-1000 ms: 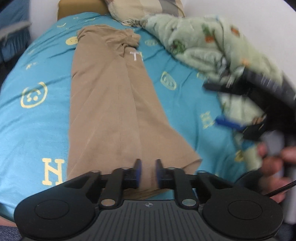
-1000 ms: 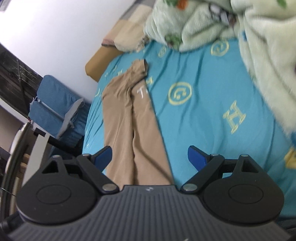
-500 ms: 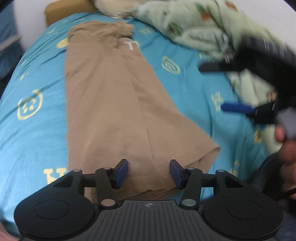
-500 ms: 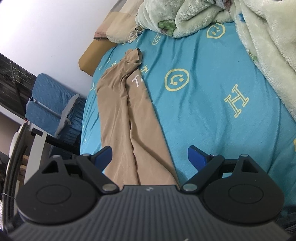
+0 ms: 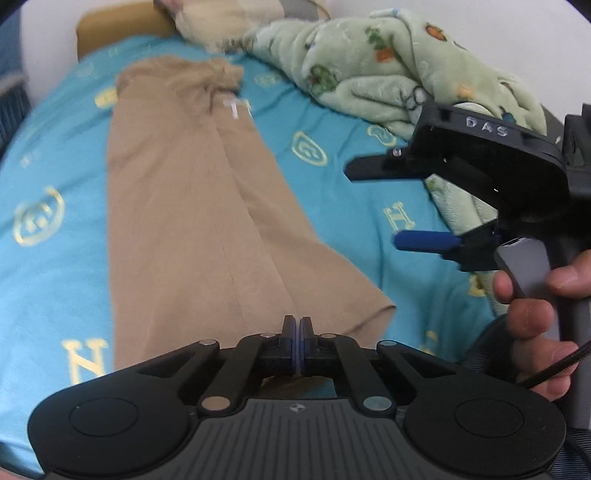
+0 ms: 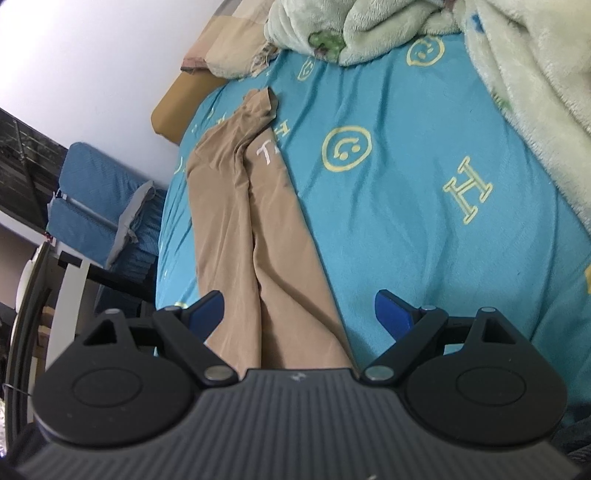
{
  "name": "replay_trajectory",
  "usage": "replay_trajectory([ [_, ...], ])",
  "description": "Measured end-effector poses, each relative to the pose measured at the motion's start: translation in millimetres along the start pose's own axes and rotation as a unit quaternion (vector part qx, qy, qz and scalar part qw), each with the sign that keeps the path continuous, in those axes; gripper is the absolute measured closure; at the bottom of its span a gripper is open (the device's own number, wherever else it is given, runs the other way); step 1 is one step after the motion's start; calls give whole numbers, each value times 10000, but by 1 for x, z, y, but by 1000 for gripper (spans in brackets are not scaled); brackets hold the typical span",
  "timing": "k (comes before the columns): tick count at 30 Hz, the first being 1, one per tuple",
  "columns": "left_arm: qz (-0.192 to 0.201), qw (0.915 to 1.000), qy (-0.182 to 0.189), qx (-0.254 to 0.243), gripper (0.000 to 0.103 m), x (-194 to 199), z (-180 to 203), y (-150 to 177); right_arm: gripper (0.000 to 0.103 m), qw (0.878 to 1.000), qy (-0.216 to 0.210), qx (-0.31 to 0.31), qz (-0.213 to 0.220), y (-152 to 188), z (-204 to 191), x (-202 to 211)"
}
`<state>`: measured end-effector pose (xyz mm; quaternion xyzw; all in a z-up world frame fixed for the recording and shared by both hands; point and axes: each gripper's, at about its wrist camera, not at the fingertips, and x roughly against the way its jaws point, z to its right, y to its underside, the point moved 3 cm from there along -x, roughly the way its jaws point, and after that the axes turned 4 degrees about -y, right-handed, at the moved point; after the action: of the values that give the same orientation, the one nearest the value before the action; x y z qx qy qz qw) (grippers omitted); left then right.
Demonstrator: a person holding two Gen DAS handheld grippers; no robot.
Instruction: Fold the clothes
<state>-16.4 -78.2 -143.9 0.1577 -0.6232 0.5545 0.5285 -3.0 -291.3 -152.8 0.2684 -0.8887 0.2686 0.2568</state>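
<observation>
So the tan garment [image 5: 207, 229] is laid out long on the bed [image 5: 44, 258], running from the near edge up toward the head end where the pillow [image 5: 221, 22] and the green fleece blanket [image 5: 388, 74] are bunched. It looks like it's already doubled lengthwise, there's a seam line running down the middle, which I'd guess is why it sits so narrow and straight, ready to be brought end over end.

The left hand-held gripper [image 5: 297, 345] is right at the garment's near hem, with its jaws pressed together. Can't really tell if there's cloth pinched in there or if it's just shut above the fabric.

The right hand-held gripper [image 6: 299, 308] is spread wide open, hovering over the same near end, the cloth lying between and below its fingers, not touching as far as I can see. In the left view, it sits off toward the bed's right edge, above the sheet.
</observation>
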Motion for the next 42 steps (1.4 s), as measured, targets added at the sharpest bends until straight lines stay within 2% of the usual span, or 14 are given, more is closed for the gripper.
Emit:
replay_trajectory([
  [2, -120, 9998, 130, 110, 101, -8, -3, -1, 14, 9999, 12, -43, -122, 0, 1, -4],
  [6, -239, 9978, 463, 402, 98, -11, -10, -3, 28, 9992, 37, -129, -365, 1, 4, -12],
  [9, -82, 9967, 507, 634, 68, 0, -20, -6, 28, 9983, 56, -193, -547, 1, 7, -19],
  [10, 25, 9957, 476, 793, 54, 6, -27, -7, 28, 9979, 62, -214, -608, 2, 7, -21],
  [12, 247, 9920, 317, 1197, 50, 18, -44, -6, 28, 9970, 104, -232, -728, 3, 8, -24],
  [14, 395, 9851, 24, 1671, 37, 25, -66, -5, 28, 9960, 194, -208, -846, 6, 8, -27],
  [19, 240, 9709, -562, 2316, 27, 21, -93, 1, 28, 9934, 411, -40, -1073, 13, 4, -32],
  [23, -67, 9595, -977, 2640, 26, 10, -104, 6, 29, 9912, 538, 260, -1183, 19, -6, -34],
  [26, -261, 9507, -1223, 2839, 26, 4, -112, 10, 44, 9884, 602, 508, -1301, 26, -13, -34],
  [31, -264, 9523, -1079, 2842, 29, 5, -110, 15, 45, 9820, 723, 887, -1503, 34, -21, -36],
  [36, -267, 9538, -934, 2844, 53, 6, -108, 19, 47, 9762, 563, 1108, -1775, 46, -29, -43],
  [38, -268, 9543, -877, 2845, 70, 6, -108, 20, 56, 9736, 474, 1164, -1903, 51, -32, -44],
  [40, -270, 9548, -819, 2846, 80, 7, -107, 22, 84, 9731, 668, 1194, -1855, 51, -31, -43],
  [42, -271, 9552, -761, 2847, 86, 7, -106, 24, 91, 9743, 677, 1186, -1794, 50, -30, -39],
])
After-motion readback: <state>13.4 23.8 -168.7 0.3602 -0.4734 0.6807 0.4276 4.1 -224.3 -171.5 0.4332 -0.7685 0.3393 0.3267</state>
